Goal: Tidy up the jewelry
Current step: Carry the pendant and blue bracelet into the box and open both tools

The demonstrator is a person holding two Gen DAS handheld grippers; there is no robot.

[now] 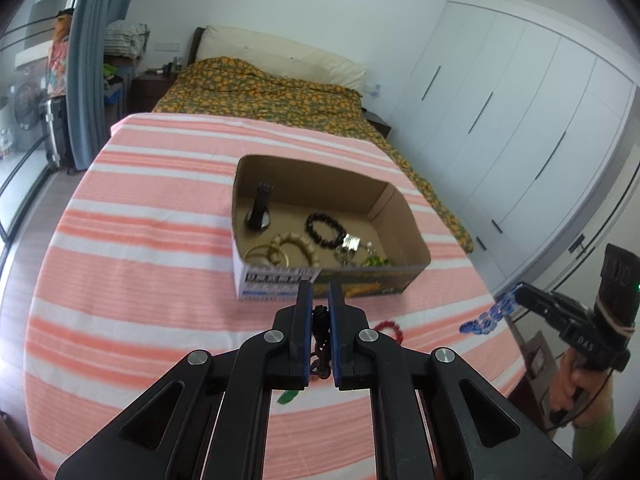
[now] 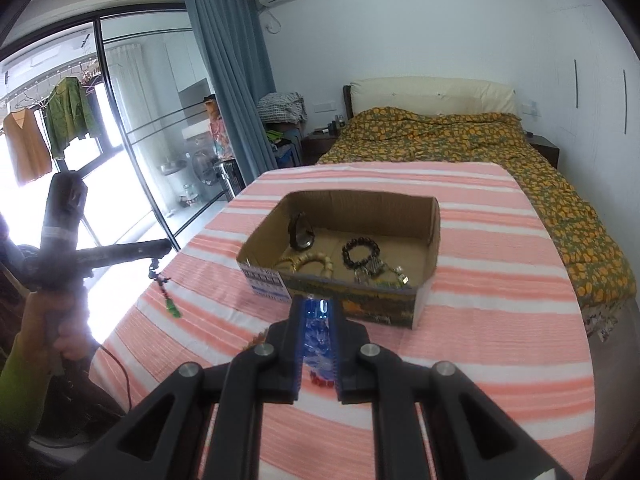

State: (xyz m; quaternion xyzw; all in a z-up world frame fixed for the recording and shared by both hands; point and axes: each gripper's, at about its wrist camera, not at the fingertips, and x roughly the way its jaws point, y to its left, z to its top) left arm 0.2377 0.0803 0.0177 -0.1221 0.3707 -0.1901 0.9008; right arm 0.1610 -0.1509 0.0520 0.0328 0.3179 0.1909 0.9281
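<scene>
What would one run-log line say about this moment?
left gripper: shut on dark cord with green pendant | right gripper: shut on blue bracelet | red bracelet: on cloth | box: holds jewelry

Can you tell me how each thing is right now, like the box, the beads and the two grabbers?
left gripper: shut on dark bead string
dark bead string: hanging, green pendant lowest
right gripper: shut on blue bracelet
blue bracelet: dangling
cardboard box: open, jewelry inside
red bracelet: lying on striped cloth
</scene>
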